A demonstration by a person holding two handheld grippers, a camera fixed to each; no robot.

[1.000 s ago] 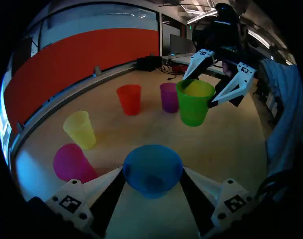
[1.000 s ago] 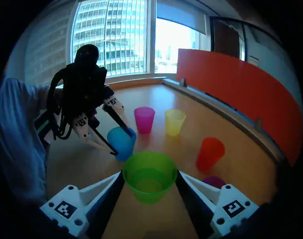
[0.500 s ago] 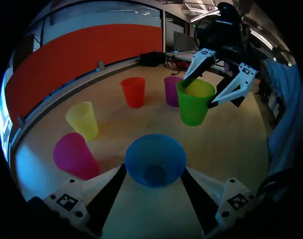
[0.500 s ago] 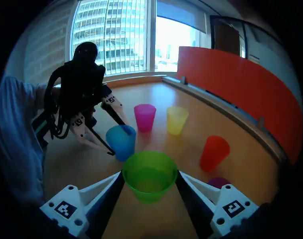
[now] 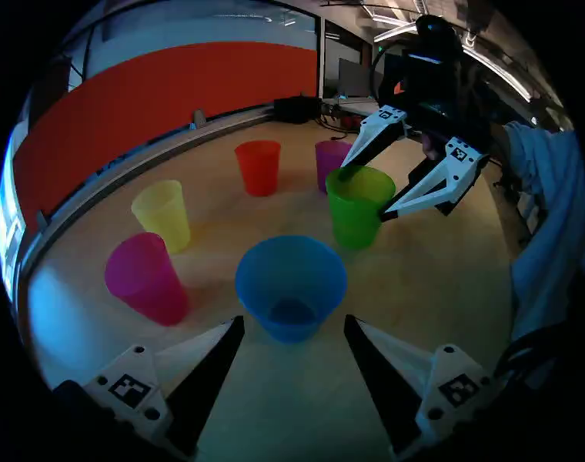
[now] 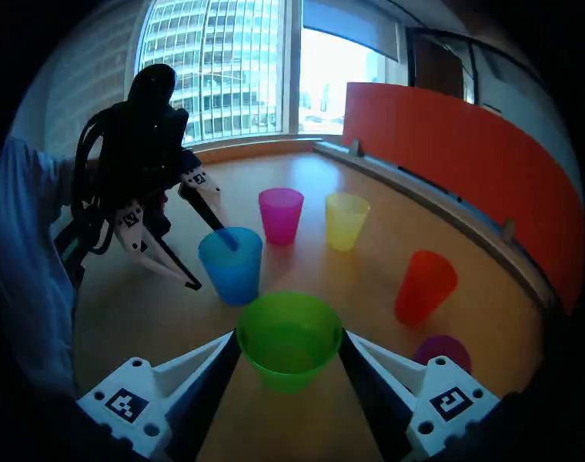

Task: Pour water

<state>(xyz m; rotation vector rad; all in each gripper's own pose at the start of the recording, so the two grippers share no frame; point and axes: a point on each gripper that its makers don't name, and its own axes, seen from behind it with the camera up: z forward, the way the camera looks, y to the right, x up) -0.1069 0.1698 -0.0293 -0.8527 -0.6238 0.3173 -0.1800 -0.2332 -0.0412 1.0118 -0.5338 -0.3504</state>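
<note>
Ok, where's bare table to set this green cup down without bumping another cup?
The widest bare tabletop lies between the blue cup, the green cup and the sleeve. A smaller patch sits amid the blue, yellow cup and red cup. Crowded spots: pink cup beside yellow, and purple cup close behind the green.

Two hand-held tools, up close: the left gripper [image 5: 292, 319] has white, wedge-shaped fingers [image 5: 208, 369] with black inner faces. Each finger carries a black-and-white square marker [image 5: 131, 391] at its base, ringed by small dark screws [image 6: 136, 362]. The right gripper [image 6: 290, 336] is built alike, under a bulky black housing [image 5: 431, 73]. Black cables [image 6: 81, 177] loop around the left gripper's body. The person wears a pale blue sleeve [image 5: 543, 223].
</note>
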